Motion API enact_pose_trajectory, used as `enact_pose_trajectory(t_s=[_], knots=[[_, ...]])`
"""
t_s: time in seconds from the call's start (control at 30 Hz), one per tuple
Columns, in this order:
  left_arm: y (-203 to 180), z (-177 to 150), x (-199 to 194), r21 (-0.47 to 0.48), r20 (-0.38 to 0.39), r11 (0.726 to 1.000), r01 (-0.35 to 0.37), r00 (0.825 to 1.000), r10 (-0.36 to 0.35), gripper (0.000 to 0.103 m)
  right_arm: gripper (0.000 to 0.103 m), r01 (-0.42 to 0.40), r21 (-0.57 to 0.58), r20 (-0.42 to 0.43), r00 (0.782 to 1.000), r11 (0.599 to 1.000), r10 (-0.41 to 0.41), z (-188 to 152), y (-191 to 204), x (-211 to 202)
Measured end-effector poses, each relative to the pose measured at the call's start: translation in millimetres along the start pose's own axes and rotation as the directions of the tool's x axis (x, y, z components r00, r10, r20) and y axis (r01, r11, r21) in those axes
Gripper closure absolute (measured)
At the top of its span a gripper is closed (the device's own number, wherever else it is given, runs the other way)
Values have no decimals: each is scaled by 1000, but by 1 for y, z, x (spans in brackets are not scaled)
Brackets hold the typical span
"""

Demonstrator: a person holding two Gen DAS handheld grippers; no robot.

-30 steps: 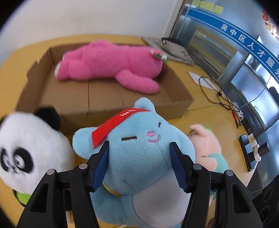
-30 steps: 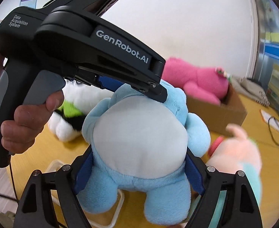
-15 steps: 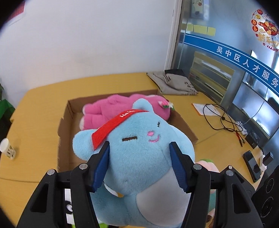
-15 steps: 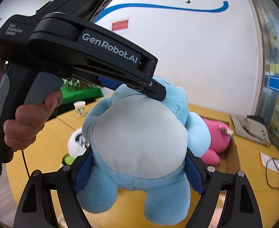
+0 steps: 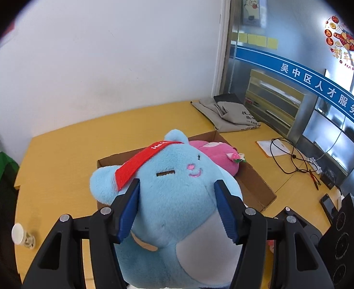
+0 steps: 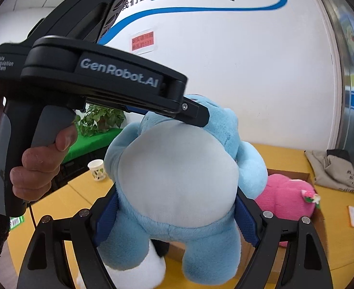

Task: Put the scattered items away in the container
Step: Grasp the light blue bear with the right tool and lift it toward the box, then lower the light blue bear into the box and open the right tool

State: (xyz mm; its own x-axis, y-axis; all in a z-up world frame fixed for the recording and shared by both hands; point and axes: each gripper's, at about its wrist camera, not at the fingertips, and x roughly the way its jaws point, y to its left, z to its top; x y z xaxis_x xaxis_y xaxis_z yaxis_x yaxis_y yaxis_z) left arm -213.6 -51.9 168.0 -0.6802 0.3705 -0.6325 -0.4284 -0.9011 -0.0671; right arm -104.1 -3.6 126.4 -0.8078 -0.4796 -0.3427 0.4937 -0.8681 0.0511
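Note:
A blue plush (image 5: 177, 166) with a red headband hangs in the air, gripped from two sides. My left gripper (image 5: 177, 185) is shut on its head, blue pads pressed into both cheeks. My right gripper (image 6: 175, 200) is shut on its waist below the pale belly (image 6: 177, 168), jaws spread wide around the body. Behind and below the toy lies the cardboard box (image 5: 254, 180) on the yellow table, with a pink plush (image 5: 221, 156) (image 6: 283, 197) inside it. A hand (image 6: 39, 168) holds the left tool's handle in the right wrist view.
A white panda plush (image 6: 140, 272) shows at the bottom edge. A paper cup (image 5: 22, 236) stands near the table's left edge. Folded grey cloth (image 5: 227, 115), paper with cables (image 5: 290, 156) and a phone (image 5: 327, 204) lie right of the box. A potted plant (image 6: 99, 120) stands beyond the table.
Both grippers have lifted the blue plush well above the table and carried it toward the box. The panda and the pale pink toy have dropped out of the left wrist view.

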Motion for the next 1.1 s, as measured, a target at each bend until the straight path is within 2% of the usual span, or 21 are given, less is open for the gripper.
enact_pose_trajectory(t_s=[0.2,0.3,0.4,0.5,0.63,0.73,0.8,0.87,0.97,1.03,1.1], knots=[[47,2,75,-19,-104,999,42,994,-44,44,14,11,124,-45,999,992,-6,-3,-17,58],[67,-10,115,-43,-162,999,29,986,-36,44,14,13,182,-115,993,983,8,-14,-28,95],[87,-27,146,-59,-226,998,13,974,-26,44,14,8,259,-212,976,966,48,-27,-35,133],[102,-43,168,-62,-283,998,0,959,-18,44,14,4,327,-299,949,945,99,-39,-32,162],[107,-58,180,-19,-323,1000,11,946,-16,44,14,21,344,-432,891,939,138,-57,-25,195],[102,-62,183,51,-340,999,4,940,13,42,6,47,382,-502,849,923,164,-71,-21,207],[104,-62,183,36,-346,999,-2,938,15,40,1,57,373,-535,829,926,165,-74,-17,210],[107,-61,181,12,-347,1000,-7,938,11,40,0,51,330,-542,828,943,145,-73,-12,205],[102,-59,171,10,-319,1000,-23,947,25,40,0,16,370,-514,836,929,191,-73,-21,188],[98,-55,161,-4,-289,1000,-29,957,27,41,0,-3,389,-485,850,921,208,-71,-29,173],[96,-50,145,-36,-253,999,-10,968,1,41,0,8,358,-454,875,934,166,-64,-35,153]])
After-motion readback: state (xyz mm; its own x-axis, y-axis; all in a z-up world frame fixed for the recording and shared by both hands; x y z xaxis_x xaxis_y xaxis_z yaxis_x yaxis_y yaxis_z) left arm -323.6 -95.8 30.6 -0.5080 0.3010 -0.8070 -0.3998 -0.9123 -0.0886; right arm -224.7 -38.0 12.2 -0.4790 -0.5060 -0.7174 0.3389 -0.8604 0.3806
